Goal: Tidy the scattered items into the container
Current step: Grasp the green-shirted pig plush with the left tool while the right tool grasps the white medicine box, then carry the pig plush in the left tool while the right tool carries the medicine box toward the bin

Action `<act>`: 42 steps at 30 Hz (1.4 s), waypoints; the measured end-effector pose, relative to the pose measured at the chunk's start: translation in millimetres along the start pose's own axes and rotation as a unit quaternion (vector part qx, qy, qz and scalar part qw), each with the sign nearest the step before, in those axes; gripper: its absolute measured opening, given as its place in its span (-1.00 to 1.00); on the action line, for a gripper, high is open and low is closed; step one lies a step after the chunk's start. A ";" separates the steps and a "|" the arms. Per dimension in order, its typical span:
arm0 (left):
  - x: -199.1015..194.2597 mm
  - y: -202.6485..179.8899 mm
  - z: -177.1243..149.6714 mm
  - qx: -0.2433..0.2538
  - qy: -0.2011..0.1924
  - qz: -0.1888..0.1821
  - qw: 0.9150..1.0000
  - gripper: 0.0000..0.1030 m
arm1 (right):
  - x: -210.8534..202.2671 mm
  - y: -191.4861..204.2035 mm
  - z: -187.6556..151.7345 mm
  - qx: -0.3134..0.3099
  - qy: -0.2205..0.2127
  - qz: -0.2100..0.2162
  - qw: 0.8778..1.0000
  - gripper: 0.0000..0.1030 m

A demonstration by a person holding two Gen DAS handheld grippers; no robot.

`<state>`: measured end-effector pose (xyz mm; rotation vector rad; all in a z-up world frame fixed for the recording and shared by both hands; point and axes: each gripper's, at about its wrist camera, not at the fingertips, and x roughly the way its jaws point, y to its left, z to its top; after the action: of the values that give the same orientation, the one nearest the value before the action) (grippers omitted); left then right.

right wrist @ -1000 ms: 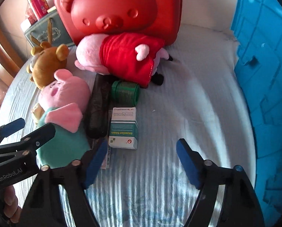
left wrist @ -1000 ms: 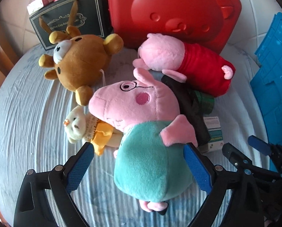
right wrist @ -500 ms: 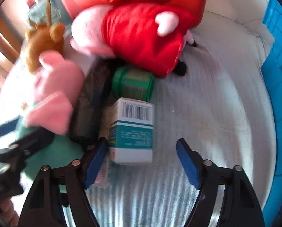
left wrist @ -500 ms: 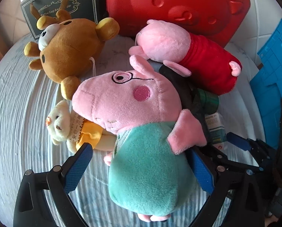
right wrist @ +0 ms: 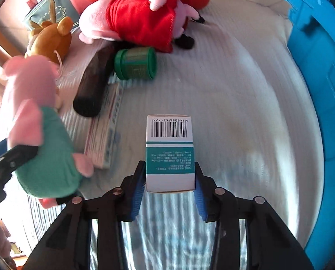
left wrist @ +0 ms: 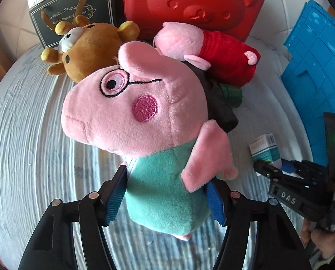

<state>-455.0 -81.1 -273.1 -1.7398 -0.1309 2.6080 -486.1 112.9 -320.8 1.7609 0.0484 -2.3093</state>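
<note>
My left gripper [left wrist: 165,199] is shut on the green body of a pink pig plush with glasses [left wrist: 136,108] and holds it above the white cloth; it also shows in the right wrist view [right wrist: 43,157]. My right gripper [right wrist: 168,193] is shut on a white and teal box [right wrist: 169,155] with a barcode, held above the cloth; the box shows in the left wrist view [left wrist: 265,148]. The blue container [right wrist: 320,67] stands at the right [left wrist: 318,67].
A pig plush in red [right wrist: 140,20], a brown bear plush [left wrist: 88,45], a green round tin [right wrist: 135,63], a dark cylinder [right wrist: 94,83] and a flat striped packet [right wrist: 103,130] lie on the cloth. A red bear case [left wrist: 194,4] and a dark gift bag [left wrist: 73,18] stand behind.
Both grippers closed from open. The left took hold of the pig plush and lifted it. The right moved onto the box, closed on it and raised it.
</note>
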 end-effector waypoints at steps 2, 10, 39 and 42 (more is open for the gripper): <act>-0.8 -1.5 -0.9 0.006 -0.014 0.026 1.000 0.55 | -1.1 -1.5 -4.4 0.002 0.000 0.001 1.000 -0.25; 24.8 -12.5 15.3 0.001 -0.013 0.031 0.999 0.68 | -9.8 -4.5 -3.3 0.010 -0.017 0.004 1.000 0.17; -174.7 -32.3 -64.4 0.054 -0.202 0.026 0.978 0.39 | -180.0 67.5 -62.0 -0.028 -0.208 -0.005 0.978 -0.29; -200.0 -39.7 -73.2 0.064 -0.228 0.009 0.971 0.39 | -221.5 72.0 -79.5 -0.026 -0.243 -0.020 0.969 -0.29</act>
<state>-312.3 -46.5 -113.9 -1.0828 0.0539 2.9062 -341.2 93.3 -122.8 1.1347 0.0564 -2.6723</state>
